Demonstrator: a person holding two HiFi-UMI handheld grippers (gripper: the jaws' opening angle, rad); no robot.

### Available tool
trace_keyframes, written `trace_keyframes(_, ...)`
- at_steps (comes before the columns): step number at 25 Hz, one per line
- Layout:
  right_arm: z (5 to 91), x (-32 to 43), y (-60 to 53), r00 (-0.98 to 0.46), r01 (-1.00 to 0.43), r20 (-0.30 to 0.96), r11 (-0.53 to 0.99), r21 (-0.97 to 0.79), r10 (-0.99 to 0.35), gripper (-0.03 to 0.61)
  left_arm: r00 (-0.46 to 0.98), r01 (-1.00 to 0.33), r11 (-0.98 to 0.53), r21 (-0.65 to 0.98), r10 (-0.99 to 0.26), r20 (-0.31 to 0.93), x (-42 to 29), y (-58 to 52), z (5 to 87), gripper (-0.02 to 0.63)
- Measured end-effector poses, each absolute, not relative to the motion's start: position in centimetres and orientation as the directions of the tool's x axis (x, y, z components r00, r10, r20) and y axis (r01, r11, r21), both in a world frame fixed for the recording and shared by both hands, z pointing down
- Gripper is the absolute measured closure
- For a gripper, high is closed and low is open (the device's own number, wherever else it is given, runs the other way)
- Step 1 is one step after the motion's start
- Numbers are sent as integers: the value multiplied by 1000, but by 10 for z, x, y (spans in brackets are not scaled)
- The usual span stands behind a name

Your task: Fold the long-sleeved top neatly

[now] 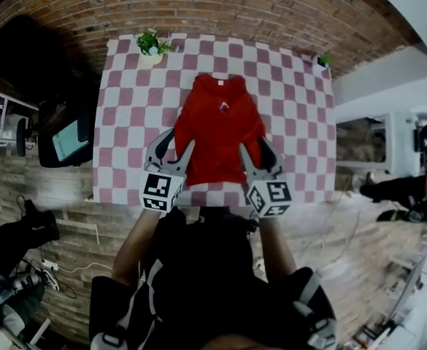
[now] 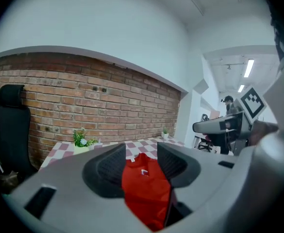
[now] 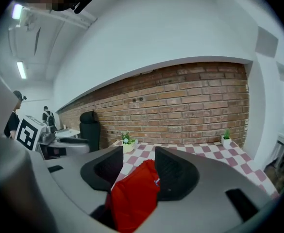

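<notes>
A red long-sleeved top (image 1: 219,133) lies flat on the pink-and-white checked table (image 1: 133,108), collar at the far end, its sleeves tucked in so it makes a narrow shape. My left gripper (image 1: 182,138) hovers over the top's near left part, jaws open. My right gripper (image 1: 252,144) is over the near right part, also open. In the left gripper view the top (image 2: 144,188) shows through the gap of the left gripper (image 2: 141,159). The right gripper view shows the top (image 3: 132,198) beyond the right gripper (image 3: 139,161). No cloth is pinched.
A potted plant (image 1: 152,46) stands at the table's far left corner, a smaller one (image 1: 322,62) at the far right. A black chair (image 1: 23,49) and a screen (image 1: 68,141) are to the left of the table. A brick wall runs behind.
</notes>
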State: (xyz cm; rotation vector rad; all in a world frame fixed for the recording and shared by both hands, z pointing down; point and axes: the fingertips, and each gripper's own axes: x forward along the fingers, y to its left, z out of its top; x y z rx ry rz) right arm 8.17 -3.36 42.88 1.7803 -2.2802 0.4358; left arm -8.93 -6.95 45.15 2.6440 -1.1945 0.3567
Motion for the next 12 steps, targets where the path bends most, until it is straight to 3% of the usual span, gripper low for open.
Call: trace_keyframes(12,500,138,-159,-375,-916,508,395,-72,-776,382,663,-693,-718,59,-603,444,-20,-177,518,430)
